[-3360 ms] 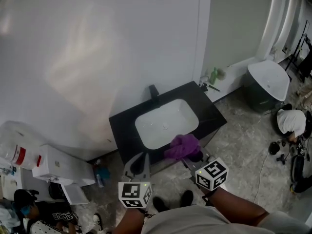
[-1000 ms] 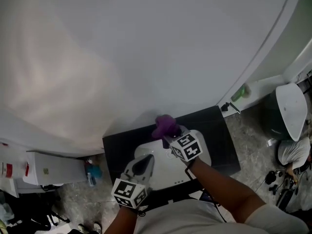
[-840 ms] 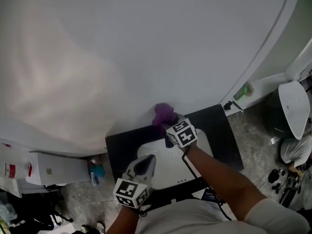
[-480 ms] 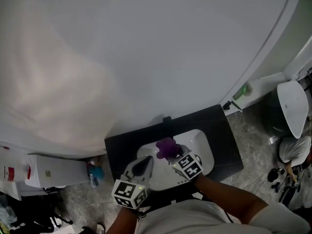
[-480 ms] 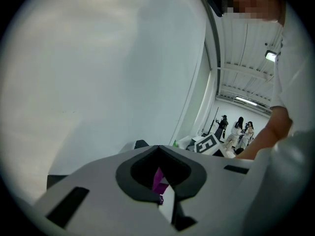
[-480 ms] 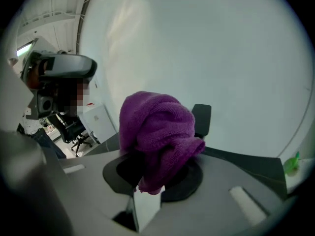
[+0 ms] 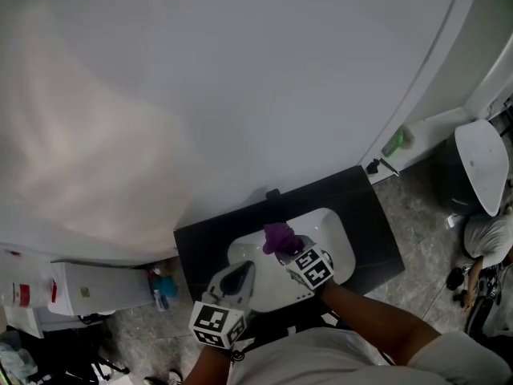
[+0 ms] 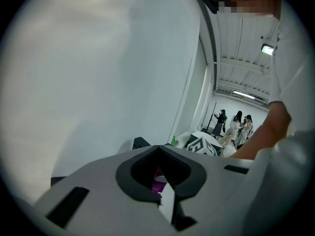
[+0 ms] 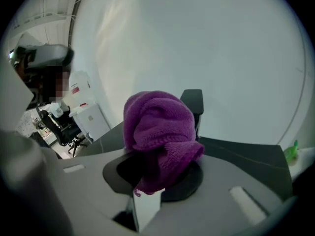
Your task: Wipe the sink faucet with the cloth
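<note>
The black faucet (image 7: 273, 193) stands at the back of a white sink basin (image 7: 337, 239) set in a black counter (image 7: 377, 231). My right gripper (image 7: 285, 248) is shut on a bunched purple cloth (image 7: 277, 237) and holds it over the basin, a little in front of the faucet and apart from it. In the right gripper view the cloth (image 9: 156, 132) bulges out of the right gripper (image 9: 152, 183), and the faucet (image 9: 193, 103) rises just behind it. My left gripper (image 7: 240, 274) hovers shut and empty over the basin's near left edge. Its own view catches the faucet (image 8: 140, 142) ahead.
A plain white wall rises right behind the counter. A green bottle (image 7: 396, 143) stands on a ledge to the right, near a white tub (image 7: 481, 163). A white cabinet (image 7: 84, 291) and a blue item (image 7: 163, 287) sit on the floor at the left. Several people (image 8: 231, 124) stand far off.
The right gripper took the cloth up to the faucet and then drew it back over the basin. The left gripper has hardly moved.
</note>
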Motion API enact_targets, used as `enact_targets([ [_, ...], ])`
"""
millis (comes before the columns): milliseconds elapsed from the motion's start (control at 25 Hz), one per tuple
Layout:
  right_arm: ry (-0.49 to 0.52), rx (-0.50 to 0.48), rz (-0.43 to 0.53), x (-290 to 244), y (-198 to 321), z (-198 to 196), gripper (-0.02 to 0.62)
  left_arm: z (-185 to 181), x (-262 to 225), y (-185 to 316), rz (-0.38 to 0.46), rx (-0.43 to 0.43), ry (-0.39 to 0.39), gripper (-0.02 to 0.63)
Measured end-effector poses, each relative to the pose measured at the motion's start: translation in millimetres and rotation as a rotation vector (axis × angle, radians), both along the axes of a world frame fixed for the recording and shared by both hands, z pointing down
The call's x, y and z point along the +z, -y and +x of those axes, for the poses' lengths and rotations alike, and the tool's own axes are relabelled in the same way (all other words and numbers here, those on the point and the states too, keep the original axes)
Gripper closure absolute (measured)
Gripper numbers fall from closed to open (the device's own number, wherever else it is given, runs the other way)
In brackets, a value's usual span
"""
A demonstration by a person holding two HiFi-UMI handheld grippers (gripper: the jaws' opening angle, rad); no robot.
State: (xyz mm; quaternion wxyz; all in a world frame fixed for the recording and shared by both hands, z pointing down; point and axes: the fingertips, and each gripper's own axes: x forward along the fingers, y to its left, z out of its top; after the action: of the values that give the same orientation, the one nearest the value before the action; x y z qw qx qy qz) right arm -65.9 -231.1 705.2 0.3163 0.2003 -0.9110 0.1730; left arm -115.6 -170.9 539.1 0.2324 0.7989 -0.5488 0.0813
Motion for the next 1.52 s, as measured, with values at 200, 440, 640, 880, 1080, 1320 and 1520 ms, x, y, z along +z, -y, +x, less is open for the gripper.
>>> enact_targets([
  [200,0.024,0.025,0.043,-15.3,14.8,3.3,0.528,-3.3,-1.1,-2.4,0.0,-0.006,-0.007,0.598],
  [440,0.012,0.049,0.004,-5.7,44.1,-2.8,0.526,2.3,-10.7,-2.5,0.015,-0.004,-0.006,0.598],
  [640,-0.012,-0.014,-0.072,7.5,-18.2,14.7,0.528,-3.9,-1.6,-3.7,0.006,-0.018,-0.021,0.598],
  [880,0.115,0.026,0.064,-78.4,35.3,3.3,0.526,-5.8,-4.7,3.1,0.013,-0.016,-0.02,0.598],
  [1080,0.047,0.048,0.119,-84.0,125.8,-33.0,0.528,3.8,-15.4,6.4,0.025,-0.002,-0.014,0.598],
  [1320,0.026,0.083,0.037,-60.4,73.2,-0.7,0.528,8.6,-19.4,1.8,0.04,0.024,0.036,0.598],
  [1520,0.053,0.077,-0.087,-55.2,-1.6,38.0,0.526,15.4,-26.2,-2.2,0.05,0.038,0.056,0.598],
])
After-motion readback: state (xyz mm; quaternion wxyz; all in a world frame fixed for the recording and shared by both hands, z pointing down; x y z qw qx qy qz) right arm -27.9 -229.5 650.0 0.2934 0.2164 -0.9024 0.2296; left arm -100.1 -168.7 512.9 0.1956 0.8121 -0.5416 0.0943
